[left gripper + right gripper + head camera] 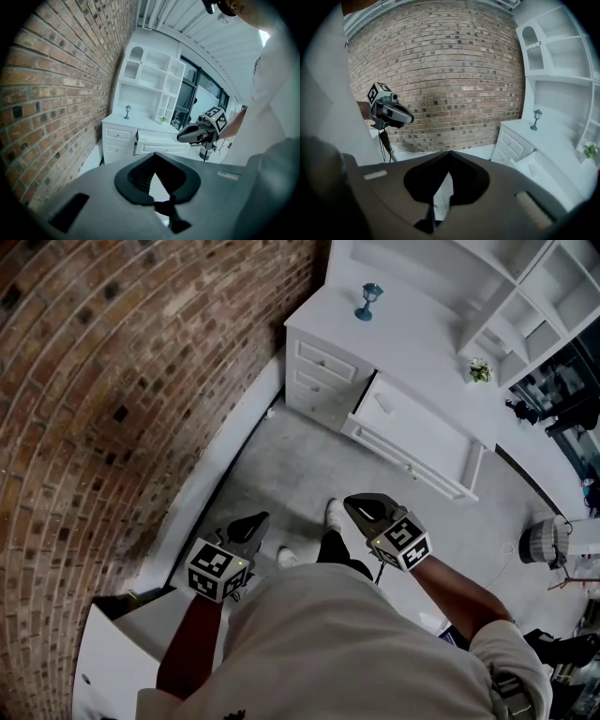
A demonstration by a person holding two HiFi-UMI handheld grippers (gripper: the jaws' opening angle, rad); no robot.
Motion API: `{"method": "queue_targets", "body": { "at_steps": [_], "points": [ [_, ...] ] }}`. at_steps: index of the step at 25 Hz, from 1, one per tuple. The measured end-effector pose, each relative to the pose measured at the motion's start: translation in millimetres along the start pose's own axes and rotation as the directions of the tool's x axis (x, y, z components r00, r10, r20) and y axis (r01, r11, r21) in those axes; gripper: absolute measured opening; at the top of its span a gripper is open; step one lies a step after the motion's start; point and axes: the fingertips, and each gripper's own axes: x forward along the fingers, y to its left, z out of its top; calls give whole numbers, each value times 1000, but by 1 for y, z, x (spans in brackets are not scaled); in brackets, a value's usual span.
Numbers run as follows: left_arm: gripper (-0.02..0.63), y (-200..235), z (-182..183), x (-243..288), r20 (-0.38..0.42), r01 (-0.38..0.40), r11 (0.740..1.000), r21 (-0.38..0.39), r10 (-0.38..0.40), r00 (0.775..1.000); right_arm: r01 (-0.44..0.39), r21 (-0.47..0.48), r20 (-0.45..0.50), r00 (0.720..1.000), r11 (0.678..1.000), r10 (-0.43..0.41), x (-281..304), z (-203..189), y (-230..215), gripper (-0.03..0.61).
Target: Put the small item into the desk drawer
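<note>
Brick wall (112, 381) borders the grey floor (291, 470) along its left edge. Shelves (539, 287) at top right; fan (542, 542) at the floor's right edge.

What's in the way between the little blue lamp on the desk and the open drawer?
Nothing visible does. Only bare white desktop lies between the blue lamp and the pulled-out drawer.

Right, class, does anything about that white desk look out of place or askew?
Only the wide drawer: it stands pulled out of the desk, while the small drawers beside it are shut. Nothing looks spilled.
</note>
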Motion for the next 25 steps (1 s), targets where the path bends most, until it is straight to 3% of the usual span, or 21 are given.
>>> {"method": "queue_targets", "body": {
  "at_steps": [25],
  "points": [
    [6, -21, -28, -29, 18, -10, 1000, -13, 11, 1000, -31, -8, 40, 999, 999, 31, -11, 9, 45, 12]
  ]
}}
